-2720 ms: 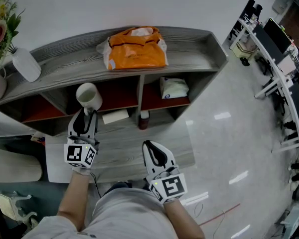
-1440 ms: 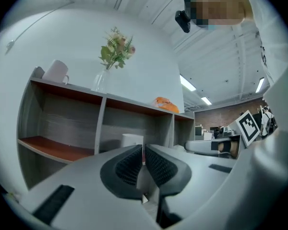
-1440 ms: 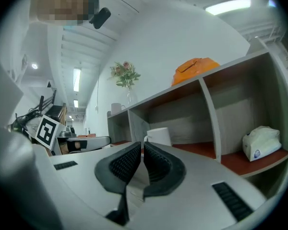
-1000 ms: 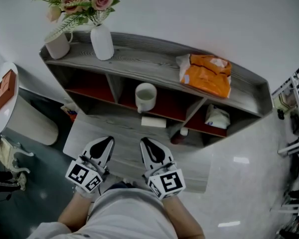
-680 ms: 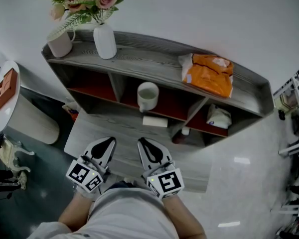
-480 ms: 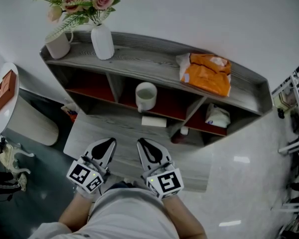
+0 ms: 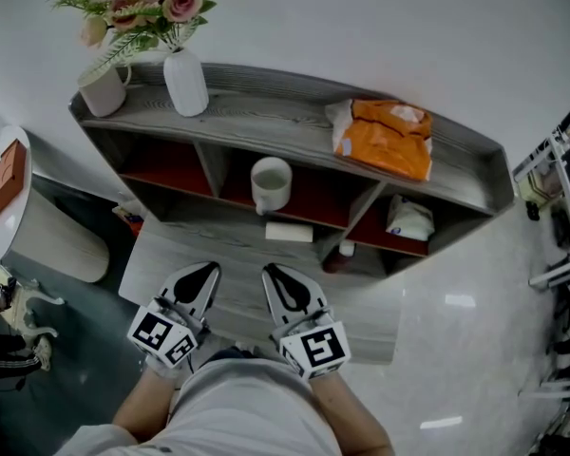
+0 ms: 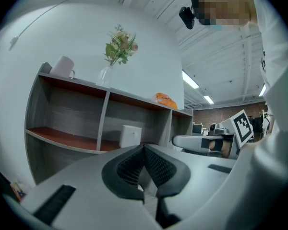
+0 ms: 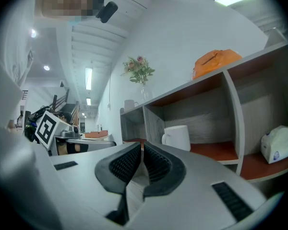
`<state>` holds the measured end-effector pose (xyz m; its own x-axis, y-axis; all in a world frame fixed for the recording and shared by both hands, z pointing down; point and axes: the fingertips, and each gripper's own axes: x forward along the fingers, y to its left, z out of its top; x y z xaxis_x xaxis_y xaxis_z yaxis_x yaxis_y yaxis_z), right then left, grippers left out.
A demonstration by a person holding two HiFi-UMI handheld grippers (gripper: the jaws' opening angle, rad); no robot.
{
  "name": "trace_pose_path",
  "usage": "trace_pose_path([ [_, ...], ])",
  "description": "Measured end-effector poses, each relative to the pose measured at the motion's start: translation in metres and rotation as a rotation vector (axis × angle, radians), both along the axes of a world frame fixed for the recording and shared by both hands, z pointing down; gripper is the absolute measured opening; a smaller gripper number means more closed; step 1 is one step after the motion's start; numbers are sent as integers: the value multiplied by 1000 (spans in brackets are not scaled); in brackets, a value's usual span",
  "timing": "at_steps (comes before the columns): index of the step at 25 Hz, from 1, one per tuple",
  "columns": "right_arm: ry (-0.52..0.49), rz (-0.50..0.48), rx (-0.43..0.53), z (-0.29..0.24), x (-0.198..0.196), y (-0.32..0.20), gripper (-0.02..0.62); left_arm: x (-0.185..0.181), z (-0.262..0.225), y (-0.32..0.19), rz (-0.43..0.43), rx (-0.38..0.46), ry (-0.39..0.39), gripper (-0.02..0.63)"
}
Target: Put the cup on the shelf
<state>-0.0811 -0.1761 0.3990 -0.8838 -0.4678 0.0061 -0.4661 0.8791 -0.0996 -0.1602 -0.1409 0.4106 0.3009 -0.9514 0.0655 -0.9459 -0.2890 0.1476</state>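
Note:
The white cup (image 7: 271,182) stands upright in the middle compartment of the grey shelf (image 7: 266,129), on its red board. It also shows as a white cup (image 8: 131,136) past my left jaws and as a cup (image 9: 177,138) with its handle to the left past my right jaws. My left gripper (image 7: 206,271) is shut and empty, held low near the person's body, well short of the shelf. Close beside it, my right gripper (image 7: 271,272) is shut with nothing in it. Both point toward the shelf.
On the shelf's top board stand a vase of flowers (image 7: 185,82), a white mug (image 7: 100,88) and an orange bag (image 7: 380,139). A white packet (image 7: 408,221) fills the right compartment. A flat white box (image 7: 288,233) and a small bottle (image 7: 345,252) lie lower. A round side table (image 7: 5,183) stands left.
Earlier my left gripper held the cup at the shelf; now the cup stands alone inside and the gripper is drawn back. Over the last second the right gripper edged slightly left.

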Motion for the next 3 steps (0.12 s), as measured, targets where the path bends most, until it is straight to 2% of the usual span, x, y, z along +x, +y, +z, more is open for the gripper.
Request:
trace_pose_path([
  [3, 1, 3, -3, 1, 2, -1, 29, 0, 1, -1, -1, -4, 4, 17],
])
